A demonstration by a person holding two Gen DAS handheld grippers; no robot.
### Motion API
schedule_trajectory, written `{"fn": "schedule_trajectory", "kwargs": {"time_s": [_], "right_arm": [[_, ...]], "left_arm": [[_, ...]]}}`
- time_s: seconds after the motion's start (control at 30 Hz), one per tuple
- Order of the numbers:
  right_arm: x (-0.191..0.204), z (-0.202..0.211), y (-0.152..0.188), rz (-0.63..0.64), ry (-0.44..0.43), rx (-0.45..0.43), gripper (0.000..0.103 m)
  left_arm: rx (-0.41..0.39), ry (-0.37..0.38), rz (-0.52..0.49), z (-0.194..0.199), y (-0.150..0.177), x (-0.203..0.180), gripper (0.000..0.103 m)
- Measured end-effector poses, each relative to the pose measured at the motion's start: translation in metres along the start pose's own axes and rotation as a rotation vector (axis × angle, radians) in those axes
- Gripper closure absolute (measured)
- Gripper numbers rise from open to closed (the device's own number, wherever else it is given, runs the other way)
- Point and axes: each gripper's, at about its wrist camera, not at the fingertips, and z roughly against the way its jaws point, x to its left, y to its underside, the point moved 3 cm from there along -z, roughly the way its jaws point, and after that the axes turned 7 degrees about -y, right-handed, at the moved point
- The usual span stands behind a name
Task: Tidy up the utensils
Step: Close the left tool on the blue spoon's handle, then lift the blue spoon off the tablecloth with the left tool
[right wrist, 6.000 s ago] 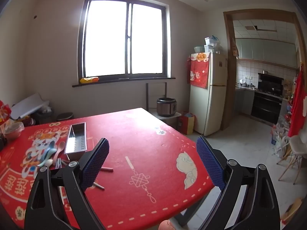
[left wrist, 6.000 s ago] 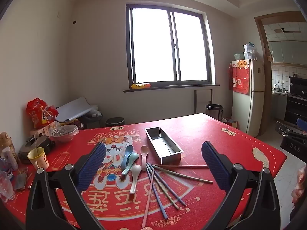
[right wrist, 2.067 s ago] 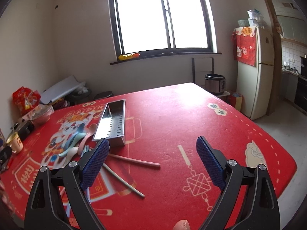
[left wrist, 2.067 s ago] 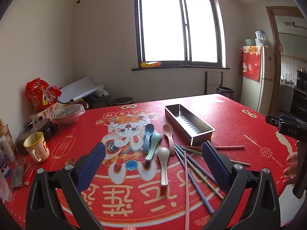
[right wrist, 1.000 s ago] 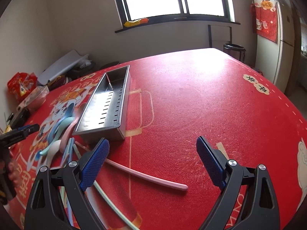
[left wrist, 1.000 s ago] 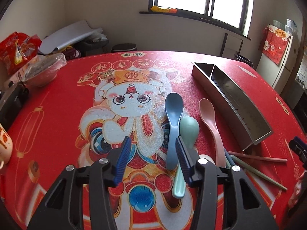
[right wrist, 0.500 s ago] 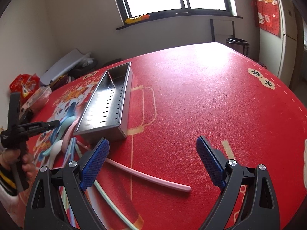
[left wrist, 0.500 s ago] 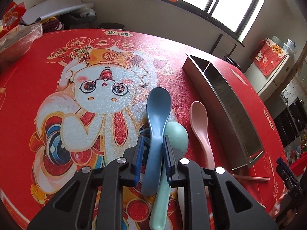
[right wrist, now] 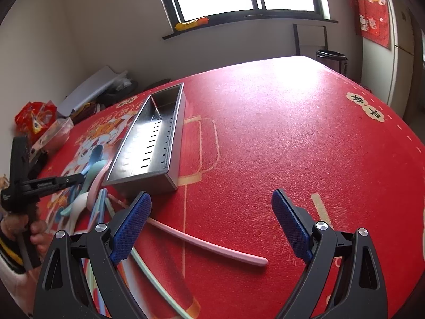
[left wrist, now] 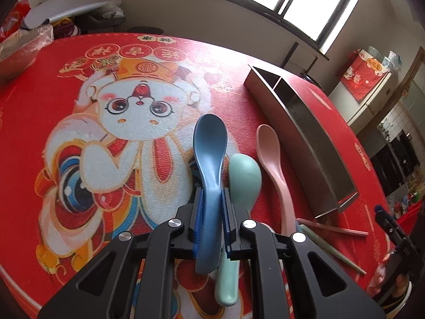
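Left claw [left wrist: 211, 210] is clamped on the blue spoon [left wrist: 209, 159] at the handle neck, bowl forward; right claw [right wrist: 209, 226] hangs spread wide with nothing between the pads, over the pink chopstick [right wrist: 202, 242]. Risks as I read them: the grip sits on a narrow, curved, smooth section, so the spoon could pivot or slide out on lift. The green spoon [left wrist: 240, 186] lies just beside, its bowl against the right pad side, so it may get dragged or flipped. The pink spoon [left wrist: 273, 164] is next over and could be nudged toward the chopsticks [left wrist: 332, 242]. The steel utensil tray [left wrist: 305, 133] is narrow and divided, so a yawed spoon would likely catch its rim. Orientation: the blue spoon's long axis runs along the claw's fingers, bowl pointing away from the camera toward the rabbit print on the red desk [left wrist: 39, 101], handle end back under the claw. It runs roughly parallel to the other two spoons and left of the tray. Whether it is off the mat yet, cannot tell.
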Motion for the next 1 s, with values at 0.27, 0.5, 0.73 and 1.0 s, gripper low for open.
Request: {"fn": "schedule_trajectory", "kwargs": {"time_s": [0.27, 0.5, 0.73, 1.0], "right_arm": [[0.0, -0.002, 0.001, -0.005, -0.002, 0.002, 0.014], [0.0, -0.002, 0.001, -0.004, -0.002, 0.002, 0.014], [0.001, -0.002, 0.001, -0.002, -0.001, 0.002, 0.014], [0.002, -0.004, 0.003, 0.007, -0.006, 0.004, 0.014]], "left_arm": [[-0.011, -0.182, -0.163, 0.009, 0.004, 0.002, 0.09], [0.029, -0.031, -0.08, 0.008, 0.009, 0.007, 0.082], [0.029, 0.051, -0.027, 0.008, 0.015, 0.007, 0.089], [-0.004, -0.012, -0.062, 0.01, 0.017, 0.002, 0.096]]}}
